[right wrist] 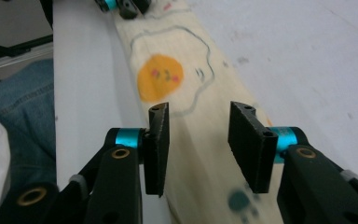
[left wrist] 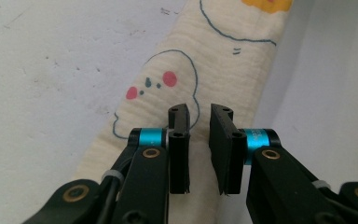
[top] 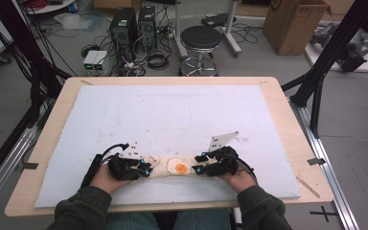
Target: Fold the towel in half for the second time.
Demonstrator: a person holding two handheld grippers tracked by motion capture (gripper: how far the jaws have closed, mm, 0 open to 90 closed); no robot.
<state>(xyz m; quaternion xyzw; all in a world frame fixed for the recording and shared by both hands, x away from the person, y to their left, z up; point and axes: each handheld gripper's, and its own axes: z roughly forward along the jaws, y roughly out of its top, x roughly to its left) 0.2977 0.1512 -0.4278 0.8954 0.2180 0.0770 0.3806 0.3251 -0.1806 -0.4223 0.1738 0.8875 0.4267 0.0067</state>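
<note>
Near the front edge of the white mat (top: 124,110), a folded cream cloth (top: 170,166) printed with a fried egg lay stretched between my two grippers. My left gripper (left wrist: 199,140) stood slightly parted over one end, and my right gripper (right wrist: 199,135) gaped wider above the other, neither clamping the fabric.
</note>
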